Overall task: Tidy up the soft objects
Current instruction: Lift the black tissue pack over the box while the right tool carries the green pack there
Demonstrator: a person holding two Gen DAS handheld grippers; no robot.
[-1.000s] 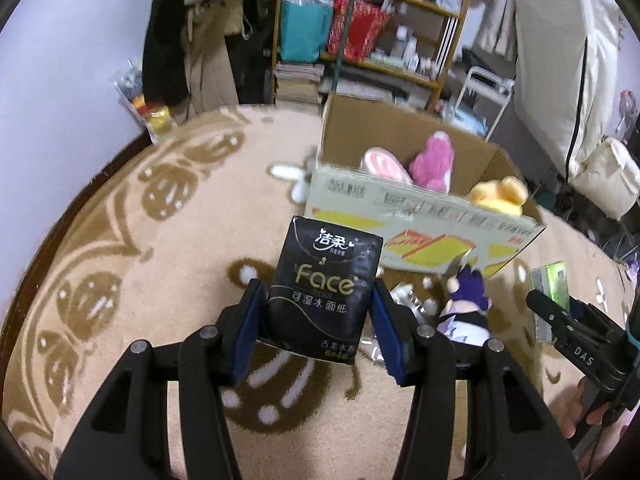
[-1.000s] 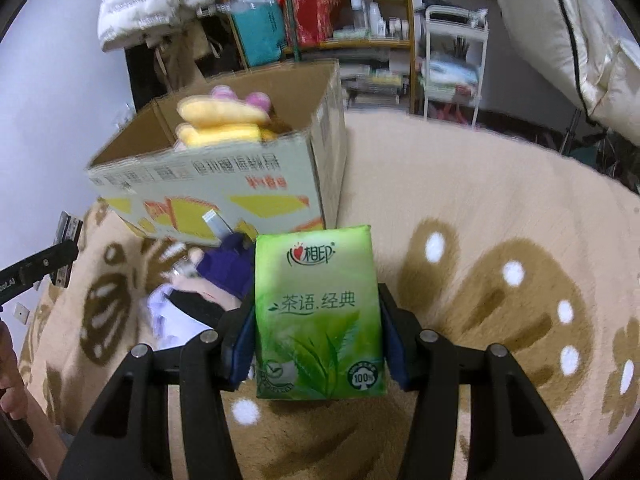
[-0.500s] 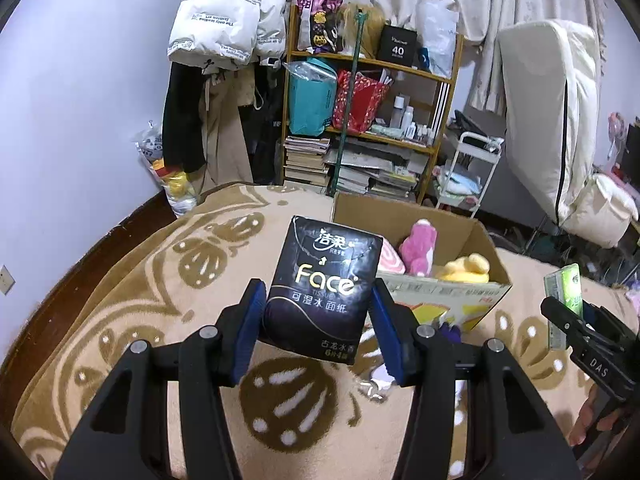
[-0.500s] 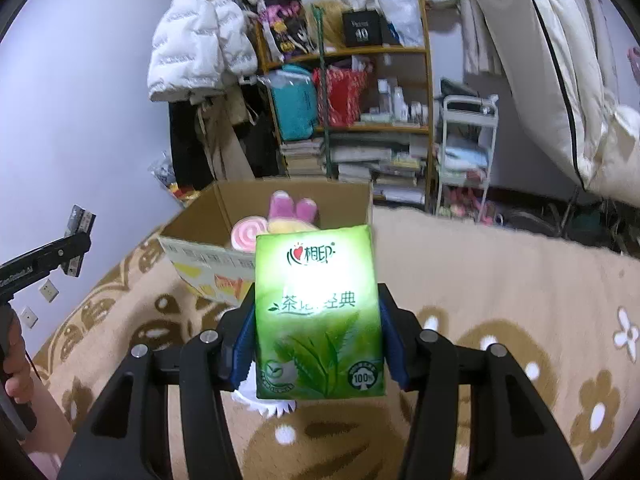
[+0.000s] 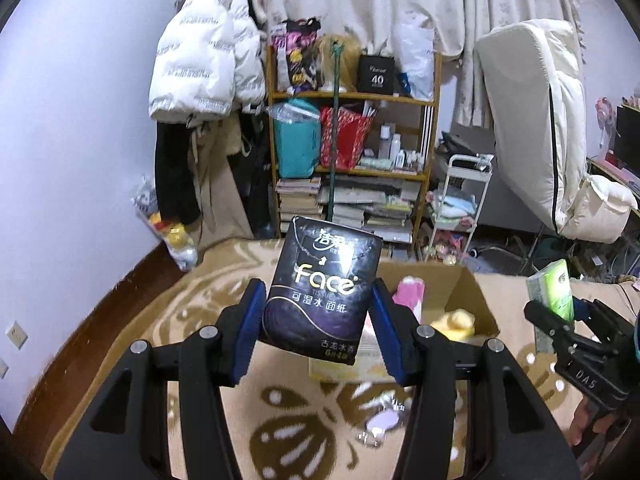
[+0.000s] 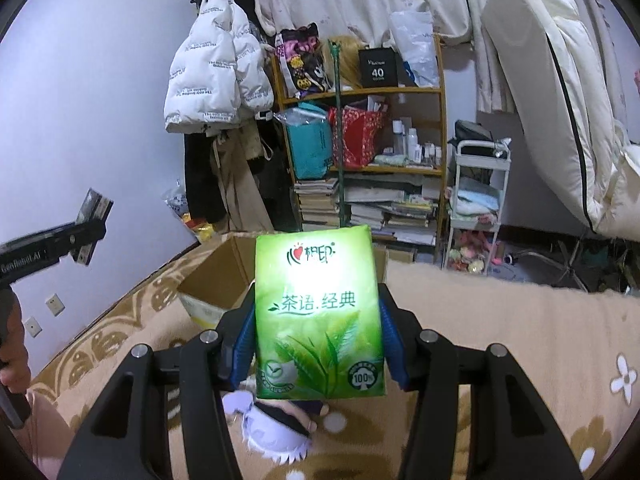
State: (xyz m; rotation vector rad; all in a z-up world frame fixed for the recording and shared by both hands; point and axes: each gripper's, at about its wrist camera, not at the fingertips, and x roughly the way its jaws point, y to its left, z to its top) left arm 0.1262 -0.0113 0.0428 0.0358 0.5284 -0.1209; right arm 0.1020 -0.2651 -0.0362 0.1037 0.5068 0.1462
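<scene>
My left gripper (image 5: 318, 308) is shut on a black tissue pack (image 5: 325, 294) marked "Face", held up above the patterned rug. My right gripper (image 6: 318, 320) is shut on a green tissue pack (image 6: 318, 316) with a tea-leaf print. The left wrist view also shows that green tissue pack (image 5: 551, 290) at the right edge. An open cardboard box (image 5: 464, 300) sits on the rug beyond both grippers, with a pink plush (image 5: 410, 294) and a yellow plush (image 5: 456, 320) inside. A purple-haired doll (image 6: 276, 424) lies on the rug below the green pack.
A cluttered wooden shelf (image 5: 352, 152) with books and bags stands at the back, beside a hanging white jacket (image 5: 200, 52). A white trolley (image 6: 478, 200) and a leaning mattress (image 6: 560, 92) are to the right. A person's hand (image 5: 588, 426) grips the right tool.
Both grippers have risen with their tissue packs and tilted upward, so the box and rug have dropped lower in view and the shelf and wall now fill the upper part.
</scene>
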